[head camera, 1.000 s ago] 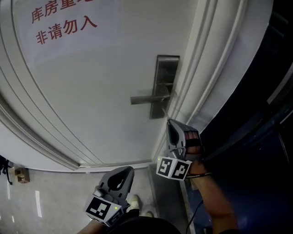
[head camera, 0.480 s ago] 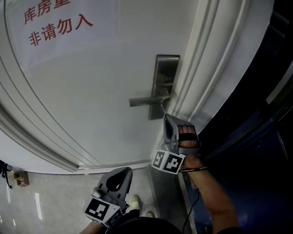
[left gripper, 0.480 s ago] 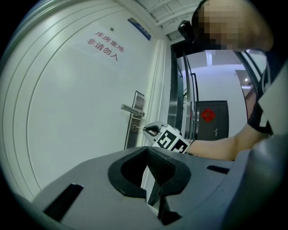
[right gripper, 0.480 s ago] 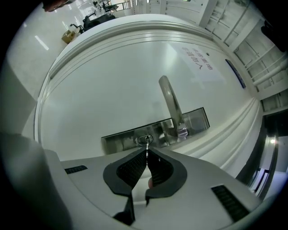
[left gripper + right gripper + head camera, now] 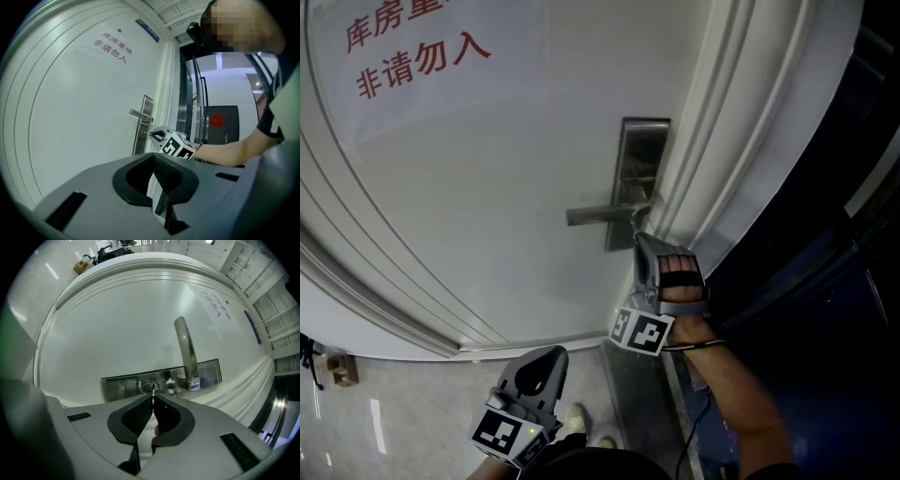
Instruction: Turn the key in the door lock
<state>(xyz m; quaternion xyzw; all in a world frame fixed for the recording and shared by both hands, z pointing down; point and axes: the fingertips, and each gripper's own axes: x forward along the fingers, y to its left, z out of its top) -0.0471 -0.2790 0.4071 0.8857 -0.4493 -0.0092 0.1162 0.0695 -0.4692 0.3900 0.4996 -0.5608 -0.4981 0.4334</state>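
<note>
Big white door [image 5: 487, 187], steel lock plate [image 5: 643, 150] at its edge, lever handle [image 5: 600, 214] sticking out sideways. The right tongs [image 5: 641, 242] are shoved up to the plate just under the handle, clamped on the key [image 5: 153, 391]. The key runs straight out of the tong tips along their line, tip pointing into the round keyhole, square to the door face. So I reckon it's just a wrist roll from here. The left tongs [image 5: 546, 361] hang low, well away, pinched together on nothing.
</note>
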